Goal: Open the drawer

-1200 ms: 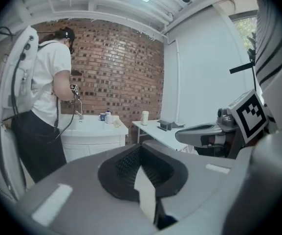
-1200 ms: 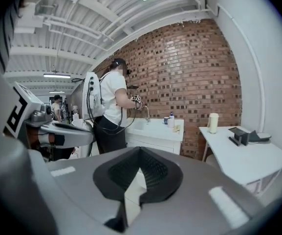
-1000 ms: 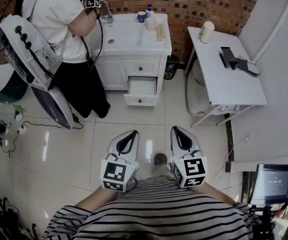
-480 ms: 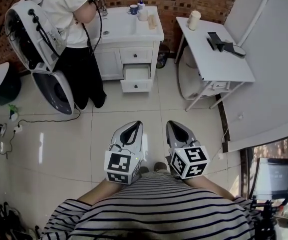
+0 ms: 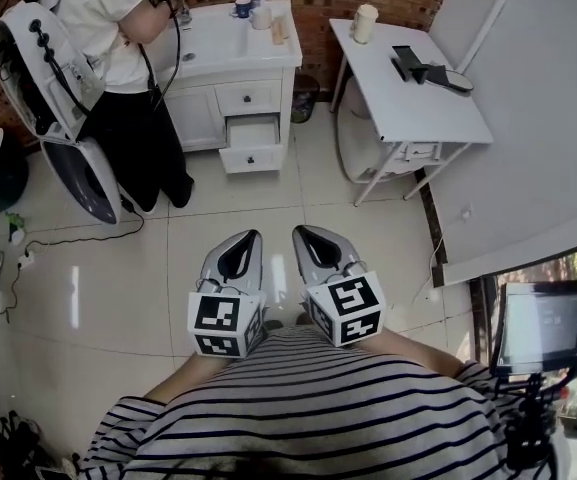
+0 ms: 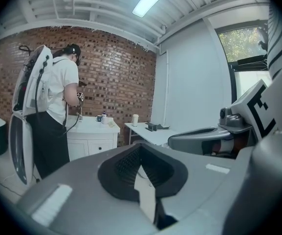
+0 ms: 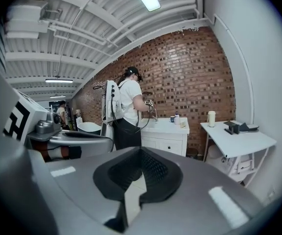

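Two closed hand-held grippers (image 5: pixel 245 241) (image 5: pixel 305 237); one drawer (image 5: pixel 249 156) stands open.

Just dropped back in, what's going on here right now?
A person in a striped shirt stands well back from the white vanity cabinet, holding the left gripper and right gripper side by side. Both are shut with nothing between the jaws. One drawer of the cabinet already stands pulled out. A second person in a white top is at the sink.
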A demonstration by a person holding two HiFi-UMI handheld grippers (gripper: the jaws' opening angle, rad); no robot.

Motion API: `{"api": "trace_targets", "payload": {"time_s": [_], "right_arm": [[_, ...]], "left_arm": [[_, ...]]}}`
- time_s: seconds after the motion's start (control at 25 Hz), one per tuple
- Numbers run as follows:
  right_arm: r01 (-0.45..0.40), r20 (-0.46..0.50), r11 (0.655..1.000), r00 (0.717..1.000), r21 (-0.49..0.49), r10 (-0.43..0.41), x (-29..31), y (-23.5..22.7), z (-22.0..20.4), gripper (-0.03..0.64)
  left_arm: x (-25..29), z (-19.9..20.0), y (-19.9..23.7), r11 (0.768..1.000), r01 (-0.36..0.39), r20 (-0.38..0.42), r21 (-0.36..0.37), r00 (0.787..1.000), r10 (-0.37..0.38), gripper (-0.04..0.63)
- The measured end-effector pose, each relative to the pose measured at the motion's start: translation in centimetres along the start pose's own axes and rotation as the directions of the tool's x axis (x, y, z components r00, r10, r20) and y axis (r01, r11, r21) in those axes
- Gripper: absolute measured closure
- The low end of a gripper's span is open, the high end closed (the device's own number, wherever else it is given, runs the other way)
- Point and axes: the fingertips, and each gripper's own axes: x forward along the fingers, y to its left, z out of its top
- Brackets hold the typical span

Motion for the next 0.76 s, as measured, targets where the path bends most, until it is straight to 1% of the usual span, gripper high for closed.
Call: {"api": "trace_targets", "payload": {"time_s": [0.2, 0.32, 0.52, 0.76], "right_arm": [[-0.047, 0.020, 0.997, 0.999, -0.060, 0.048, -0.3, 0.9, 0.1, 0.615], [-0.053, 0.019, 0.997, 0.998, -0.059, 0.054, -0.1, 0.9, 0.4, 0.615], [-0.064, 0.011, 0.996, 0.998, -0.055, 0.064, 0.2, -0.1, 1.1, 0.615], [-0.066, 0.014, 0.996, 0.998, -0.061, 0.067, 0.4, -0.9, 1.1, 0.615]], "left_arm": [[0.8, -0.9, -1.3, 1.000, 0.010, -0.015, 0.007, 1.000, -0.010, 0.578], [0.8, -0.7, -1.4, 1.000, 0.018, -0.022, 0.015, 1.000, -0.017, 0.578], [1.8, 0.2, -1.6, 1.000, 0.009, -0.026, 0.015, 1.000, -0.009, 0.578], [2.3, 0.5, -1.9, 0.999, 0.002, -0.012, 0.041, 1.000, -0.002, 0.578]]}}
